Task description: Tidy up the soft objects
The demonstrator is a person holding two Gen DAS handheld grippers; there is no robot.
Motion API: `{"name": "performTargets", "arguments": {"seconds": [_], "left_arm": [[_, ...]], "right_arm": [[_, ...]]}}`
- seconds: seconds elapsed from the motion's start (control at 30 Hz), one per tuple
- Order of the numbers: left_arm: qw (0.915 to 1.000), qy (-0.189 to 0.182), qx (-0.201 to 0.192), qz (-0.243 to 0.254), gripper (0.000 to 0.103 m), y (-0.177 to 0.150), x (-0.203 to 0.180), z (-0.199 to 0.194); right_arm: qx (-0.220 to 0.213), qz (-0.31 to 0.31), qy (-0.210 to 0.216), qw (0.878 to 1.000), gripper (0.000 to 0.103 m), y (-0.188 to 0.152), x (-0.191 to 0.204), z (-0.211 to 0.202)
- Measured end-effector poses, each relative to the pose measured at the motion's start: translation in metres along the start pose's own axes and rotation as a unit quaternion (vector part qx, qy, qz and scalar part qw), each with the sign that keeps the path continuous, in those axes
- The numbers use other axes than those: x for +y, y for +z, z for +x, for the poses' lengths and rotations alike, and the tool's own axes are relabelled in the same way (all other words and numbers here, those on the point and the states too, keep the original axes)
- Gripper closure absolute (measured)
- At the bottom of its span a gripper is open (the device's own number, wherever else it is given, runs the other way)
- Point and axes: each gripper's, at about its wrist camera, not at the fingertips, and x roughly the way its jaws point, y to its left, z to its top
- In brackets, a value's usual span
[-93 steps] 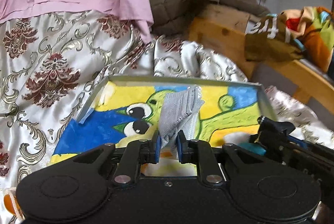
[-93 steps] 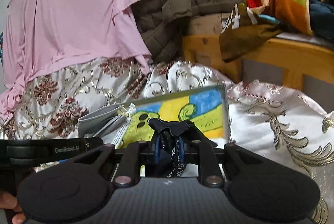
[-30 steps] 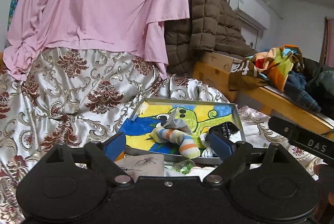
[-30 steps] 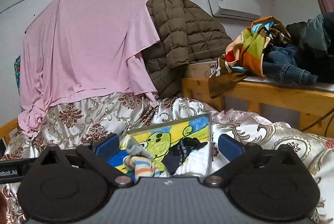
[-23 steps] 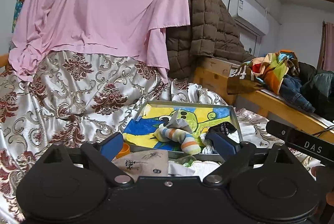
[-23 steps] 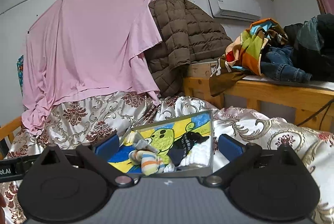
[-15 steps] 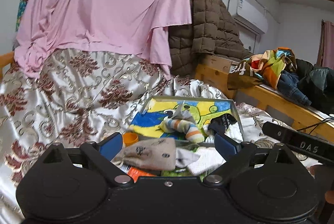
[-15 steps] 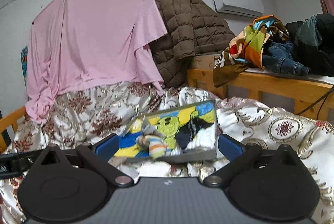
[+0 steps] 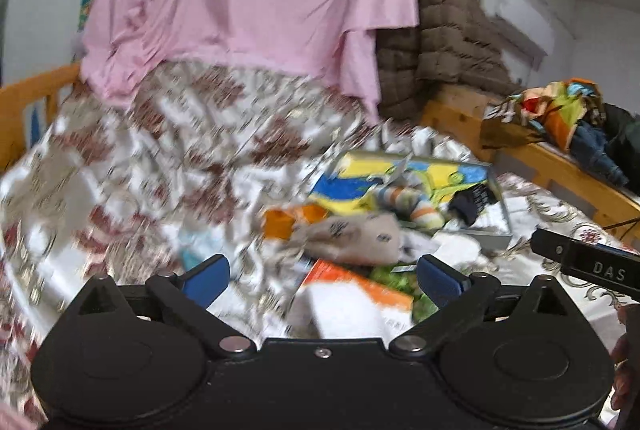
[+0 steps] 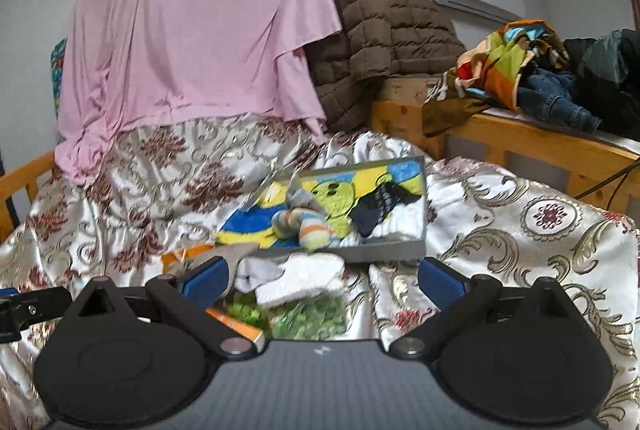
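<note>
Now hovering with left gripper (image 9: 322, 280) opening on nothing and right gripper (image 10: 324, 280) spread empty, beige sock (image 9: 352, 236) lying crosswise just ahead of left fingers, short of tray (image 9: 498, 185), nearer the left
</note>
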Motion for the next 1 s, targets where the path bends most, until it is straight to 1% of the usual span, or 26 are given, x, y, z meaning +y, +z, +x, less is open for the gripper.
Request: {"name": "performTargets", "arguments": {"seconds": [0.1, 0.17, 0.27, 0.37, 0.67, 0.87, 1.0], "left_arm": [[0.9984, -0.003, 0.029, -0.048, 0.002, -0.004, 0.014, -0.001], [0.9975, 0.004, 0.035, -0.061, 0.002, -0.005, 0.019, -0.003], [0.9974, 0.024, 0.042, -0.054, 0.001, -0.005, 0.021, -0.002], [0.9964, 0.046, 0.057, -0.043, 0.001, -0.006, 0.022, 0.003], [0.9914, 0.075, 0.102, -0.034, 0.001, -0.013, 0.024, 0.019], [0.9889, 0.092, 0.111, -0.038, 0.001, -0.013, 0.026, 0.022], [0.9864, 0.101, 0.119, -0.049, 0.001, -0.013, 0.03, 0.025]], "right_arm": [[0.007, -0.025, 0.007, 1.0, 0.0, -0.004, 0.011, 0.0], [0.009, -0.044, 0.01, 0.999, 0.0, -0.006, 0.018, 0.001], [0.015, -0.061, 0.019, 0.998, 0.0, -0.009, 0.026, 0.002], [0.021, -0.072, 0.028, 0.997, 0.0, -0.011, 0.031, 0.004], [0.045, -0.095, 0.046, 0.993, 0.0, -0.017, 0.04, 0.012], [0.046, -0.104, 0.063, 0.991, 0.0, -0.019, 0.045, 0.011], [0.05, -0.116, 0.071, 0.989, 0.0, -0.02, 0.051, 0.013]]}}
